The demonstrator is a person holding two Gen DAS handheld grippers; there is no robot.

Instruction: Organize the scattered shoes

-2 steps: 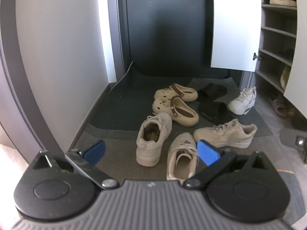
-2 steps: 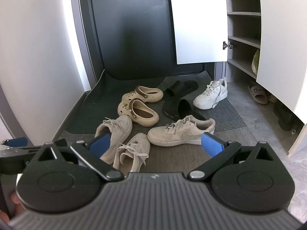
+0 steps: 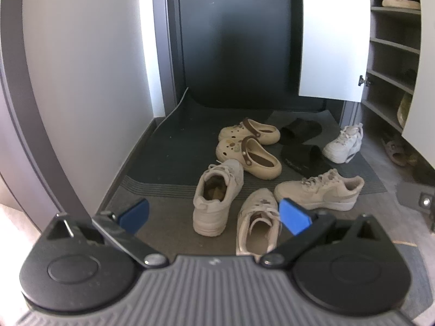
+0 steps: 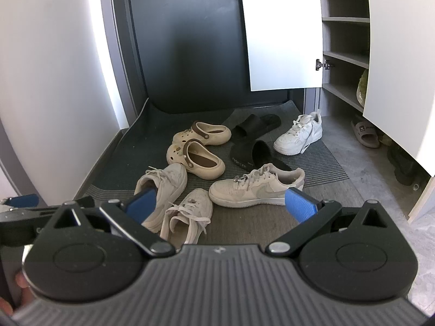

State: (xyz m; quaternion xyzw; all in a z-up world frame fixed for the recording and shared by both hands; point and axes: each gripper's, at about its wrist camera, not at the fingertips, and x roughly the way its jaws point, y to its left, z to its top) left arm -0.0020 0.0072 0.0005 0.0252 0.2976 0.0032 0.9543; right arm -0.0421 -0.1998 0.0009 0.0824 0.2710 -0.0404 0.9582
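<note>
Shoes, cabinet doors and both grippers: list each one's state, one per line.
Left gripper: open, holding nothing.
Right gripper: open, holding nothing.
Cabinet door: swung open.
Beige clogs: upright, side by side on the mat.
Black slides: on the mat, one overlapping the other.
White sneaker: upright, alone near the cabinet.
Cream sneakers: three, upright, scattered, laces loose.

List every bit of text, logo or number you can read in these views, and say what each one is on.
Black slide sandal: white lettering along its side, too blurred to read.
Grey slide by the cabinet: a dark patch with white marks on the strap, too small to read.
Beige sneaker: a swoosh-shaped side logo, no words.
Right gripper body: a small emblem, not readable.
Nothing else carries legible text.
</note>
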